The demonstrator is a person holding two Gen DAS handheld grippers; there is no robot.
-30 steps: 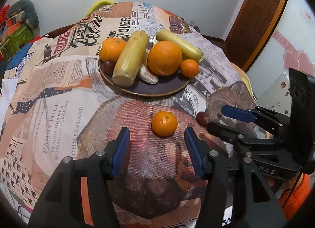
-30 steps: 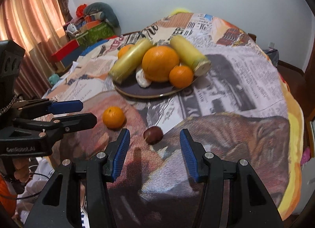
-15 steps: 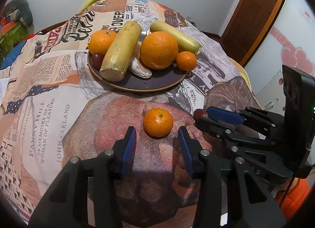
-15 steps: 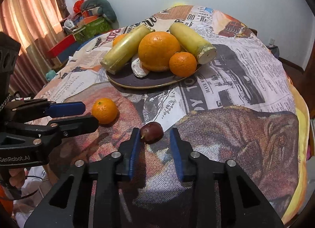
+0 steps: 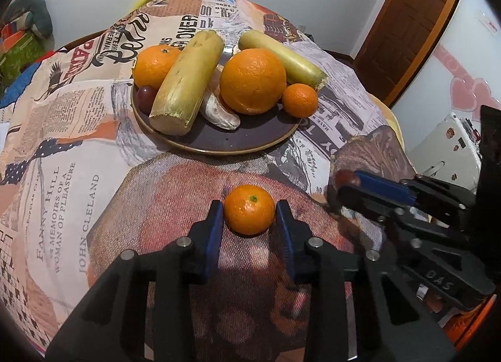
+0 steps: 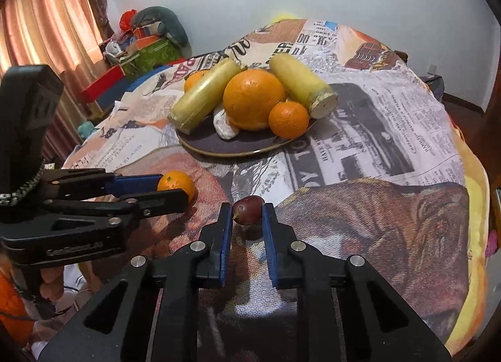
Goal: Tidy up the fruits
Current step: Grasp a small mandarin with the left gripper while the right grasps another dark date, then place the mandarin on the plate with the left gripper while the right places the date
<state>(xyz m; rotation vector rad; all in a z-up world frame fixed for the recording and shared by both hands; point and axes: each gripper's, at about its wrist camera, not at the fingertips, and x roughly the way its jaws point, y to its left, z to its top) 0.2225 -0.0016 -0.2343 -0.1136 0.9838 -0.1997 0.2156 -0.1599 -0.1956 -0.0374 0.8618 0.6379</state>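
The left claw (image 5: 249, 216) has just been closing and now squeezes the small orange (image 5: 249, 213) sitting on the worktop (image 5: 78, 143), ready to lift it. The right claw (image 6: 247, 213) is shut on the grape (image 6: 248, 213), also down on the cloth. Both probably go to the plate (image 5: 219, 140) behind them, where the other fruit sits.

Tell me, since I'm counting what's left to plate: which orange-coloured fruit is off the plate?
The small tangerine on the cloth, between the left tool's pads. The other three, including the big orange, sit on the dark plate.
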